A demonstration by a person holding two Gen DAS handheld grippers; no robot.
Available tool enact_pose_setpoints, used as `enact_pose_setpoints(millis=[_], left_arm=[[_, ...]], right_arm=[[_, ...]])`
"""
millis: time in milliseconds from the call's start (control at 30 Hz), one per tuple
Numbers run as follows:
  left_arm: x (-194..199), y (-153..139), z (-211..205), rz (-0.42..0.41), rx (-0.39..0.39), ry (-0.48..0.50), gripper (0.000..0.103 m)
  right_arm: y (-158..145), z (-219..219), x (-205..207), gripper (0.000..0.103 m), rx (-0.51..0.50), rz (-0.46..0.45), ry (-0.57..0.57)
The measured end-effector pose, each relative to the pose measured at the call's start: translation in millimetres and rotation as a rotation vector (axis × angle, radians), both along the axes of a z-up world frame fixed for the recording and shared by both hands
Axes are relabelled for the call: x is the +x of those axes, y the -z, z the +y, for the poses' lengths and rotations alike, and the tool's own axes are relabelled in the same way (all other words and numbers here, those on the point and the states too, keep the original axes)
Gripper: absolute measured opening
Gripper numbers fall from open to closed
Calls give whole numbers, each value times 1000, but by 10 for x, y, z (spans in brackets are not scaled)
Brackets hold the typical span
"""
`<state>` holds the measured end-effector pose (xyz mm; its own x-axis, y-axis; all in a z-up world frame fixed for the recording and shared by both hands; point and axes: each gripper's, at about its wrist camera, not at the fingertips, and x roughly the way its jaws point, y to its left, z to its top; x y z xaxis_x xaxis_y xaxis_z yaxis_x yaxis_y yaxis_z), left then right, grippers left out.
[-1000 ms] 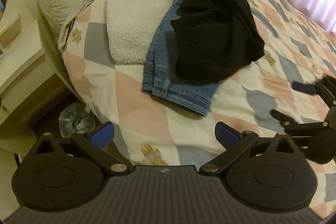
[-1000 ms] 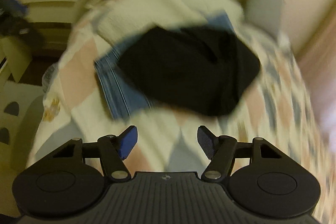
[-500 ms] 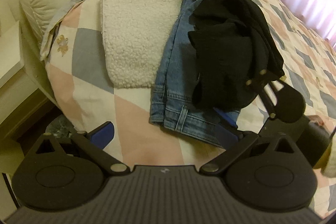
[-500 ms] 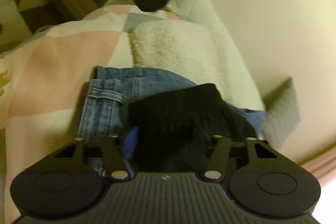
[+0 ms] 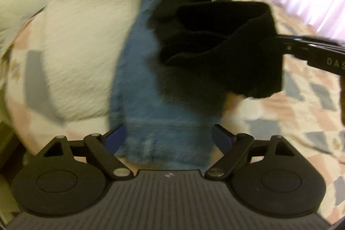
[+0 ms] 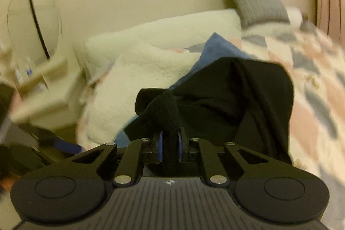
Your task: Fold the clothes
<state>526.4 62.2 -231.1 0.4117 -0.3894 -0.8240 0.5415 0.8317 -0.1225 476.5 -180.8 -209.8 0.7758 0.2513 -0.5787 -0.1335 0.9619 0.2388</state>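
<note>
Black garment (image 6: 232,100) is hanging pinched in the right hand-held gripper (image 6: 170,149), lifting off the jeans (image 5: 151,105) on the bed (image 5: 301,105). Left hand-held gripper (image 5: 168,137) is standing wide at the jeans' near hem.

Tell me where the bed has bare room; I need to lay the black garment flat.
The patchwork quilt right of the jeans is bare. Left is crowded: the fleece blanket abuts the jeans. The right tool grips the black garment.
</note>
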Motion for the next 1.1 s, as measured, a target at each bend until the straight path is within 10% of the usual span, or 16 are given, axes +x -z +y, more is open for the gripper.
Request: enact_pose_setpoints(millis=[300, 567, 867, 1100], left_arm=[[160, 29, -408, -10, -51, 85, 85], [312, 155, -399, 122, -175, 53, 83], [536, 612, -307, 321, -196, -58, 47], [625, 647, -316, 298, -185, -40, 42]], right_arm=[[-180, -526, -86, 11, 73, 3, 195], [138, -423, -794, 14, -19, 214, 178], [784, -81, -837, 17, -225, 520, 127], [461, 142, -762, 47, -164, 329, 80]])
